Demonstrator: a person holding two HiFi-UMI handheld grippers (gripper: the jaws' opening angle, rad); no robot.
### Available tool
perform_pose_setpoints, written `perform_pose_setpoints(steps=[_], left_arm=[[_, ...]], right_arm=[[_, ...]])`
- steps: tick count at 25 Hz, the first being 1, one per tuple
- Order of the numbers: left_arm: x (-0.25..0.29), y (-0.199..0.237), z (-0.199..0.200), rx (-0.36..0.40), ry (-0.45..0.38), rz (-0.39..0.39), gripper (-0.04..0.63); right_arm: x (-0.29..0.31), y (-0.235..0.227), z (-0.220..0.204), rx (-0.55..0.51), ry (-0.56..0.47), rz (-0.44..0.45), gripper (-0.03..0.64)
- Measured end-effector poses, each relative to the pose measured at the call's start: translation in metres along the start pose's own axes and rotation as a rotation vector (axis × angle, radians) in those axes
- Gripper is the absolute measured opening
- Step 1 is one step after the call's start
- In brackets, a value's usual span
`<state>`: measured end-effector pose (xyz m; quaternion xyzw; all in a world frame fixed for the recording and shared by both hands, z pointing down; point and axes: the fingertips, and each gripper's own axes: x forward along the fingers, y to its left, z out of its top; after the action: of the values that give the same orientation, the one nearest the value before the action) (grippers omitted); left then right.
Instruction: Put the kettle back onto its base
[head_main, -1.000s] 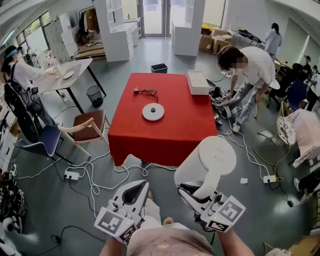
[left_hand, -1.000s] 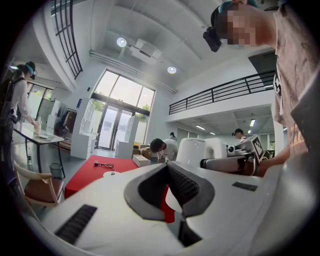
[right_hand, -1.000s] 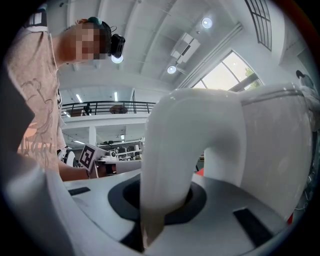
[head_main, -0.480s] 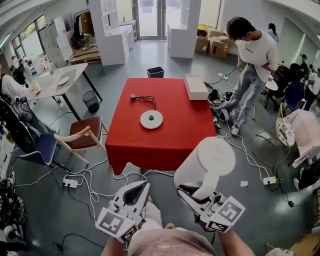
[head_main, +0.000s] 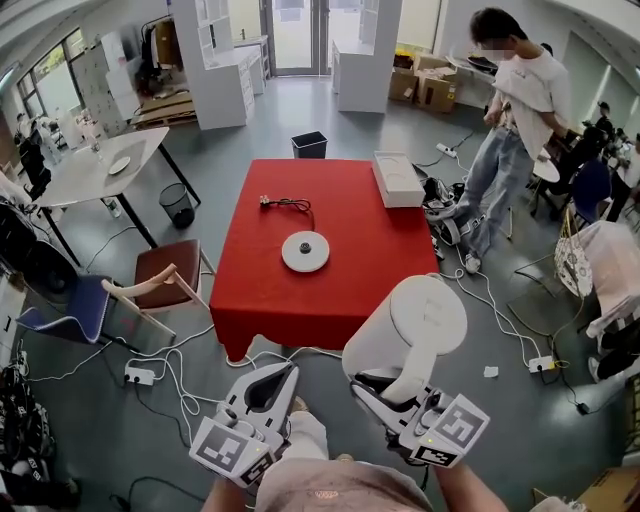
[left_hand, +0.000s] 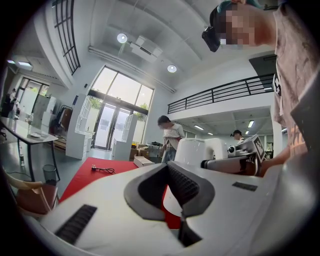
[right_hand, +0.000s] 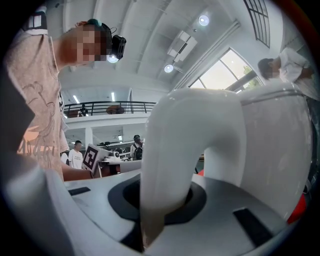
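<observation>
Slippage looked the likeliest trouble. The right claw (head_main: 388, 388) pinched only the handle (right_hand: 170, 165) of the white kettle (head_main: 415, 335), so the whole body hung out ahead of the grip. It was in the air over the floor, short of the red worktop (head_main: 370, 265). A jolt could have let it swivel or drop.

The round base (head_main: 306, 250) sat mid-worktop, at about 11 o'clock from the kettle and well apart from it. Its cord (head_main: 288, 206) trailed off at 11 o'clock. A kettle lowered off-centre would probably sit crooked, or shove the light base aside.

The left claw (head_main: 283, 377) was pressed together on nothing, at 9 o'clock of the right one, so nothing steadied the base. Loose floor cables (head_main: 200, 360) below the worktop's near edge could have caught a foot.
</observation>
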<state>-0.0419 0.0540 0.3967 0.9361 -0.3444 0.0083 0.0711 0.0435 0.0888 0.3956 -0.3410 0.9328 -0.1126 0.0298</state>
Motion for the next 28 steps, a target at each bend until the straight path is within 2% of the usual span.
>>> perform_pose_setpoints(steps=[9, 16, 22, 28], left_arm=[[0.030, 0.056, 0.022, 0.003, 0.003, -0.043, 0.002], [0.050, 0.089, 0.033, 0.019, 0.009, -0.106, 0.002], [0.069, 0.103, 0.028, 0.023, 0.032, -0.174, 0.002], [0.080, 0.117, 0.028, 0.008, 0.035, -0.191, 0.002]], right_arm=[[0.054, -0.030, 0.022, -0.002, -0.012, -0.026, 0.061], [0.086, -0.047, 0.032, -0.003, -0.031, -0.069, 0.060], [0.104, -0.064, 0.032, -0.008, -0.032, -0.095, 0.061], [0.117, -0.079, 0.037, -0.004, -0.050, -0.122, 0.061]])
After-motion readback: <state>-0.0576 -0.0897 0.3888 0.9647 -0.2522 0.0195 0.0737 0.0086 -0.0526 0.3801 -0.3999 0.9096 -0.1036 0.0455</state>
